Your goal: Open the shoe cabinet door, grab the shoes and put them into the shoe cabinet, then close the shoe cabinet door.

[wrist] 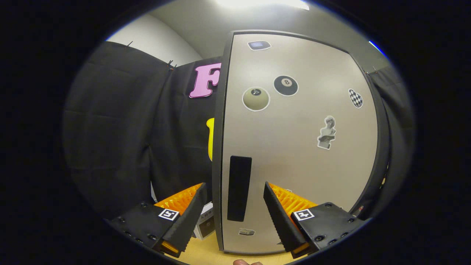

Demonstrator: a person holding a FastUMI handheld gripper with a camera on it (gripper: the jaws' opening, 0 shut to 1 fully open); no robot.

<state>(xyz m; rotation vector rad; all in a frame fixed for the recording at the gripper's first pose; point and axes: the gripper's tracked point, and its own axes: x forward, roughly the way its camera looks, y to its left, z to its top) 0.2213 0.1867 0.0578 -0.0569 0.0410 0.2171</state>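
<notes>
Door-opening step: gripper (235,206) fingers spread apart around the beige sticker-covered cabinet door's (298,147) black slot handle (239,187) at 12 o'clock; next probably hook and pull.

Shoe cabinet door (294,154): smooth matt beige panel, dark frame, glossy stickers, matt black handle (239,188) at lower centre. Gripper (235,191), fingers spread apart: matt black plastic, ridged inner pads (279,217), orange ribbed backing. Booth wall (128,129), left: matt black cloth, creased. Tabletop (206,252), bottom: smooth light wood.
</notes>
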